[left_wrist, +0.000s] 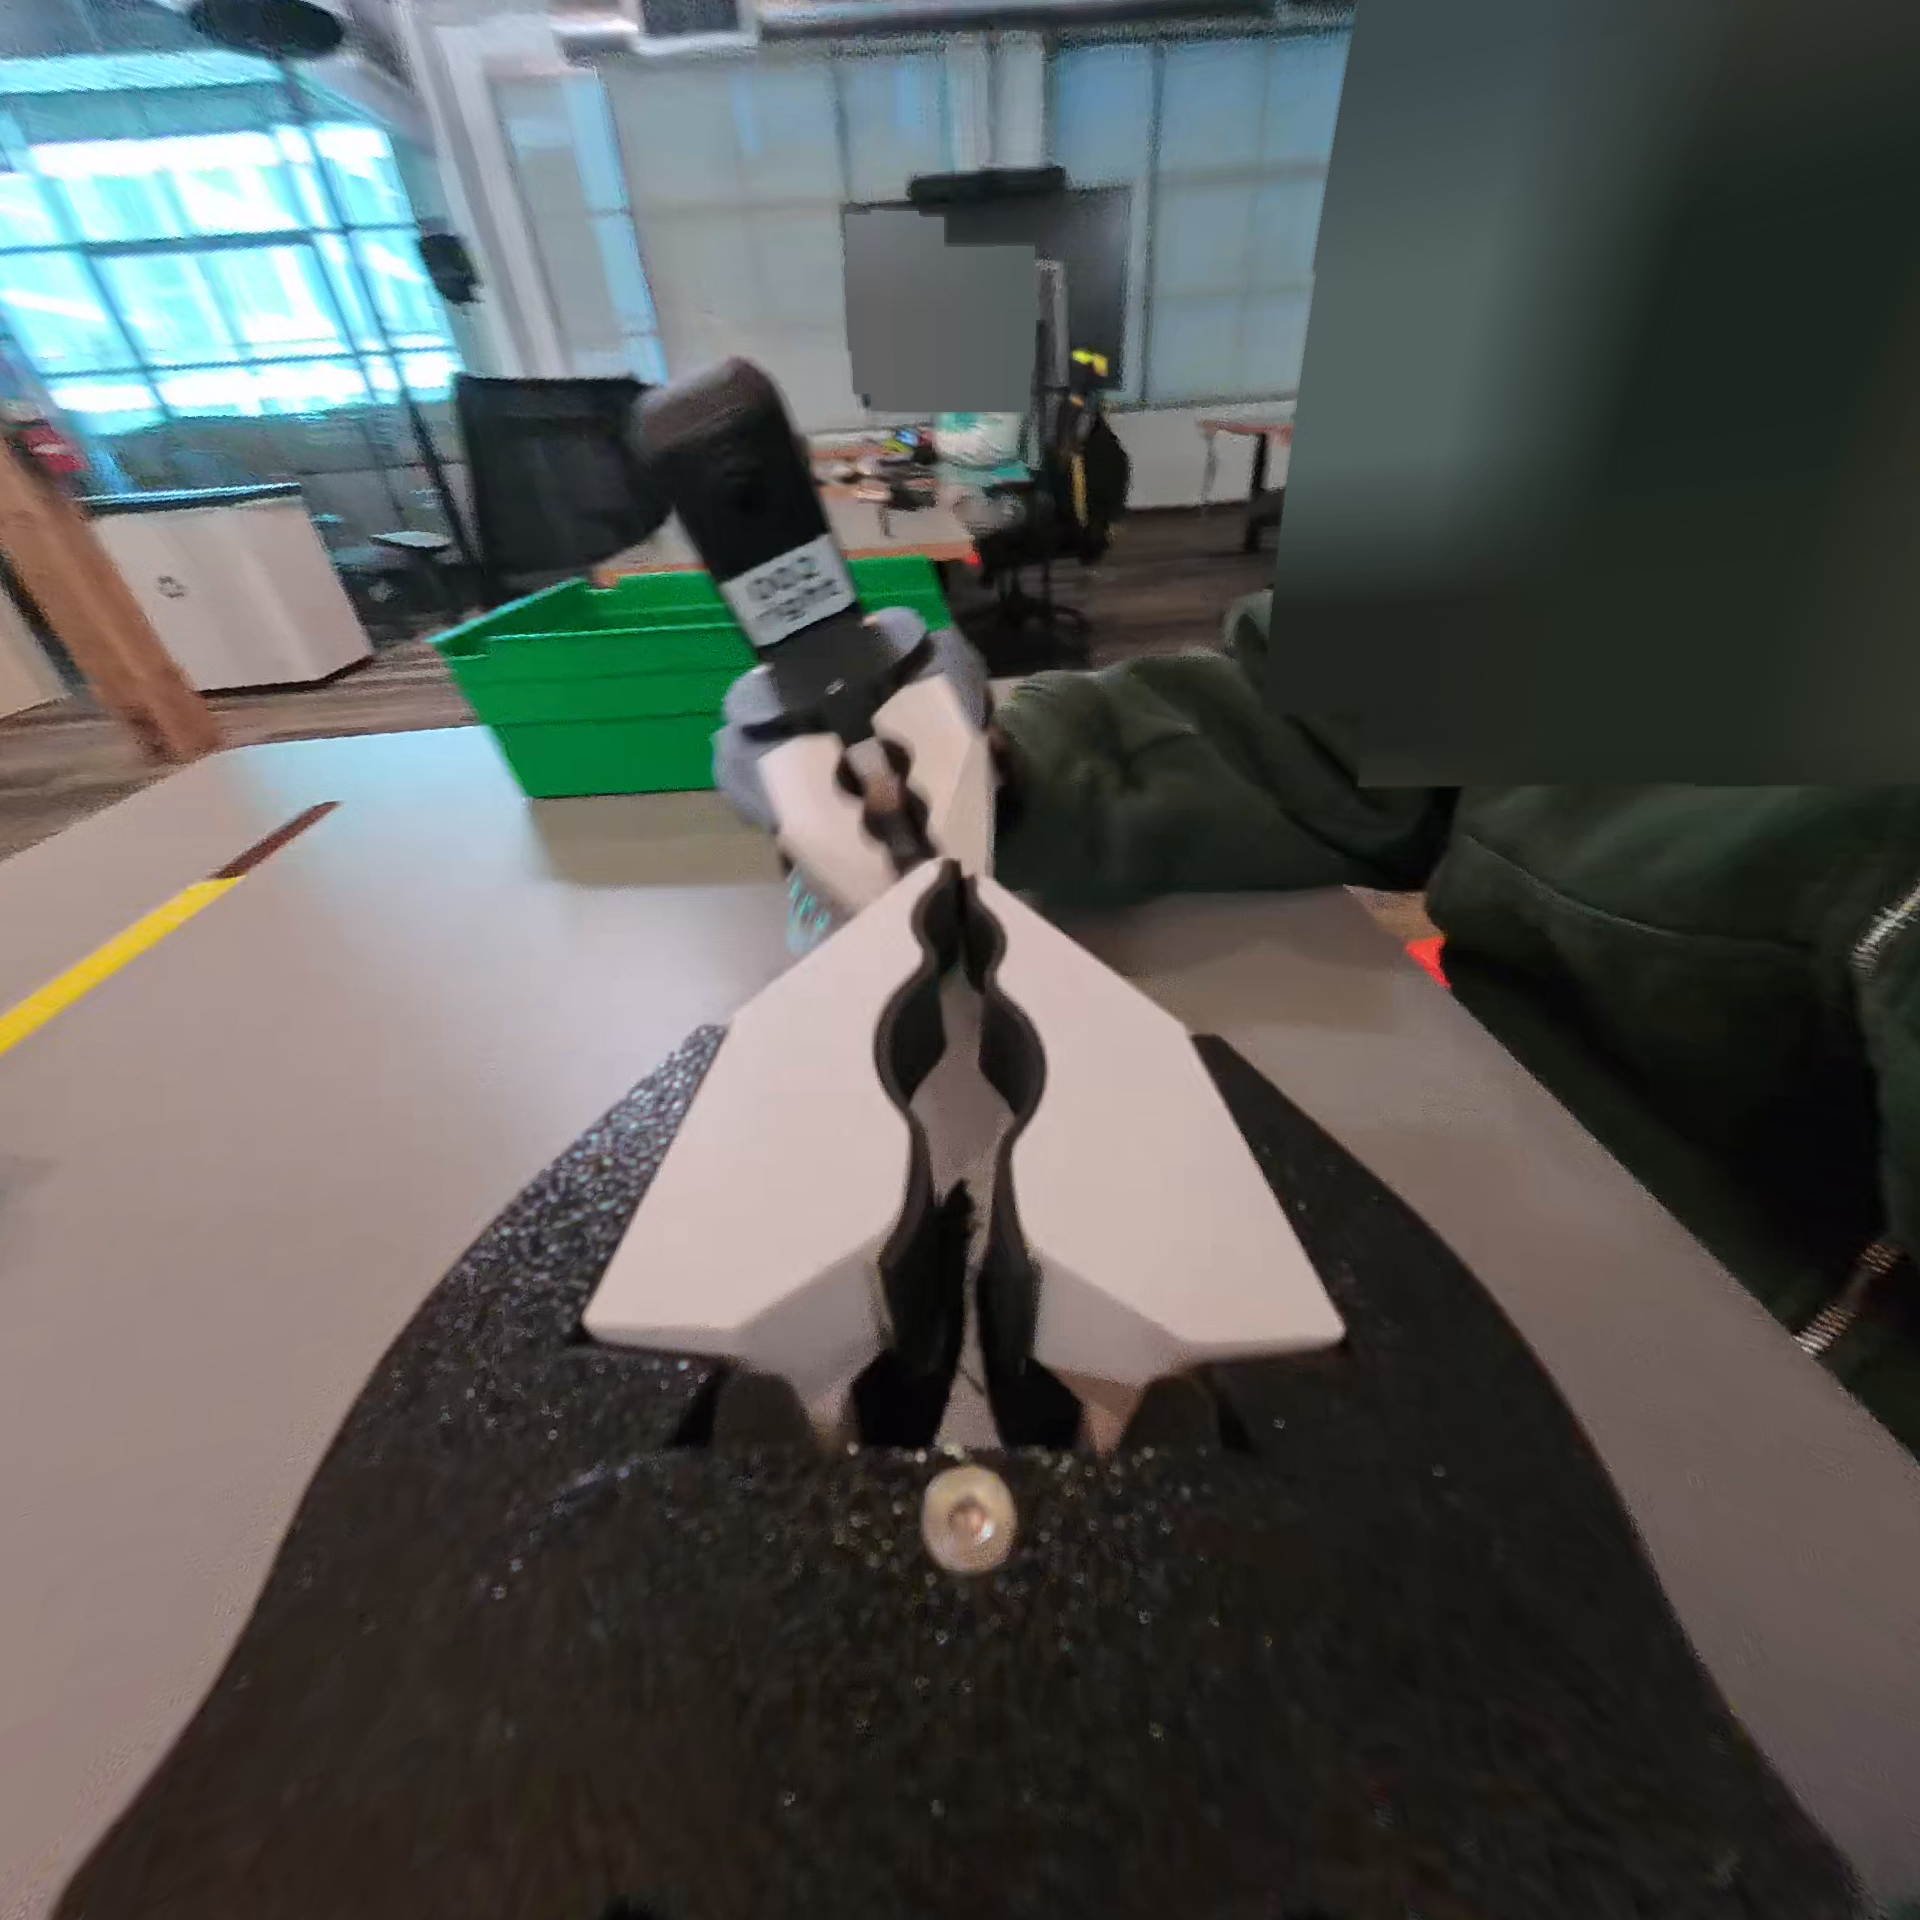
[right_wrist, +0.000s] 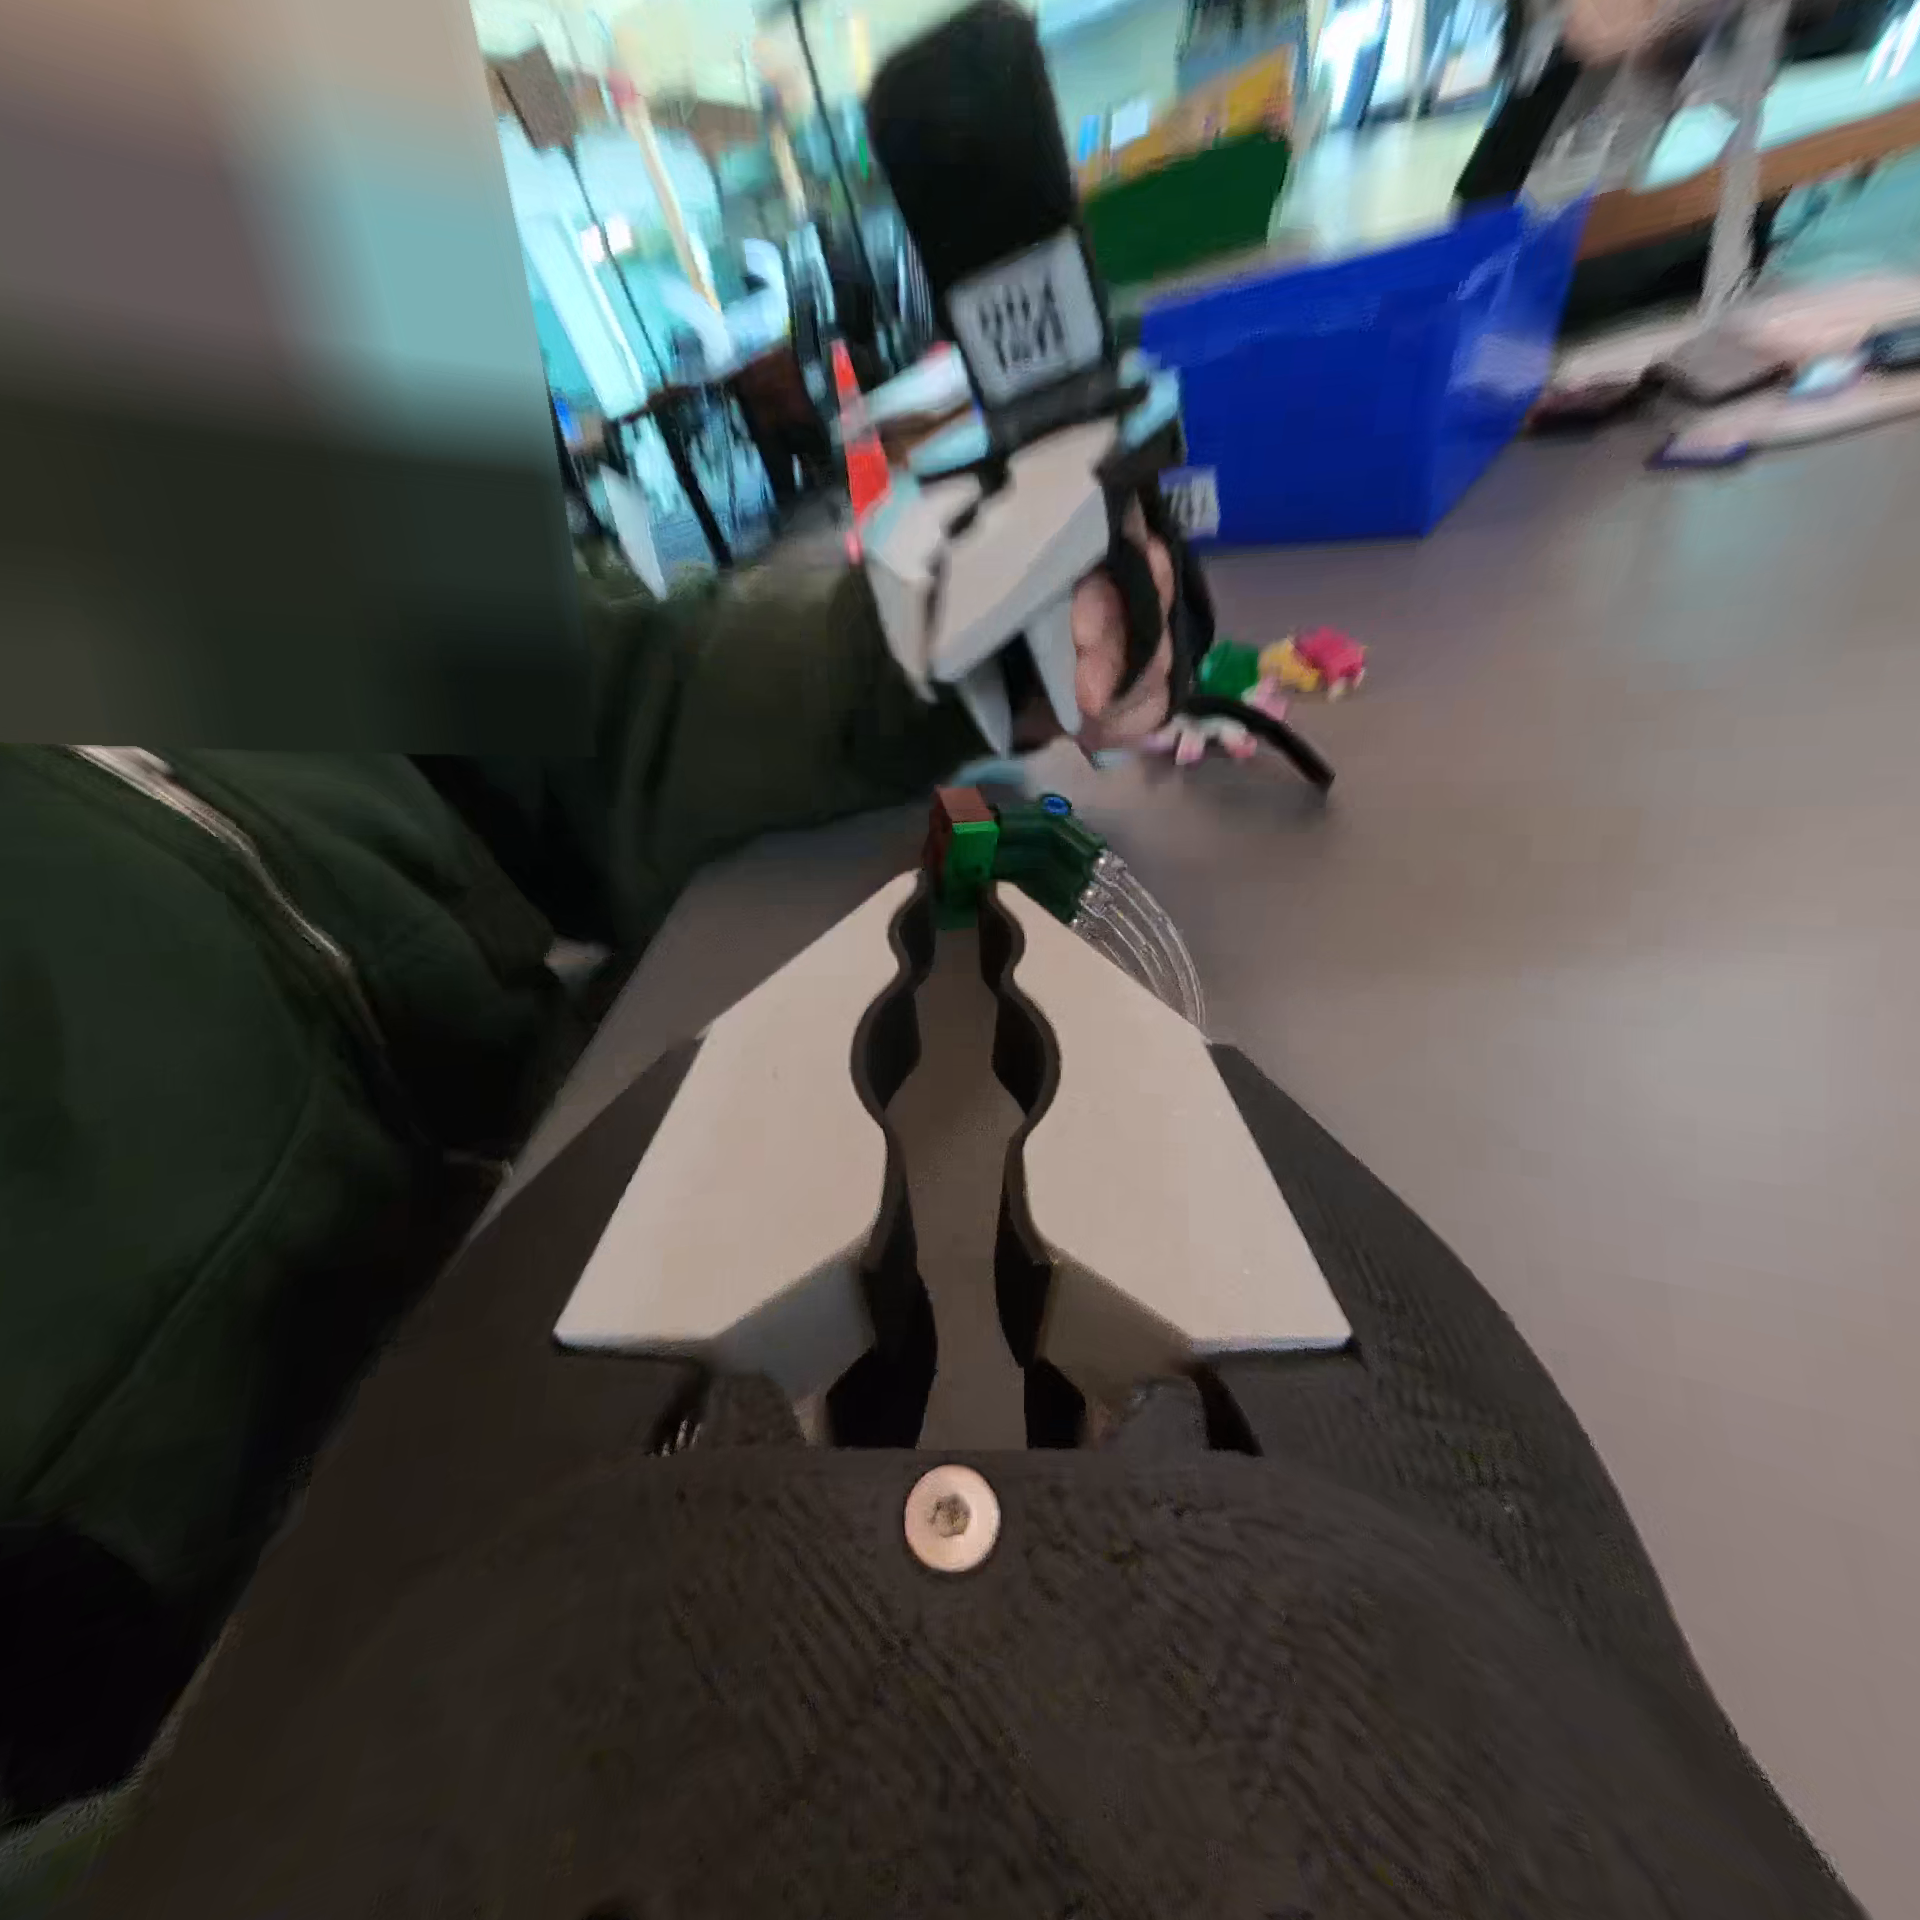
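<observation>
The right hand-held gripper (right_wrist: 954, 894) is pinching a small green and brown brick piece (right_wrist: 961, 857) at its fingertips, jaws nearly closed, above the grey table (right_wrist: 1558, 987). A clear plastic part (right_wrist: 1143, 935) is sitting just beside it. The left hand-held gripper (left_wrist: 951, 883) is fully closed, gripping nothing visible — its tips are near the other gripper's. Coloured bricks (right_wrist: 1288, 665) are lying farther off; a green bin (left_wrist: 592, 686) is sitting at the far edge.

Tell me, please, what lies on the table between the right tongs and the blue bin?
In the right wrist view, a small pile of coloured bricks lies there on the grey table, short of the blue bin.
</observation>
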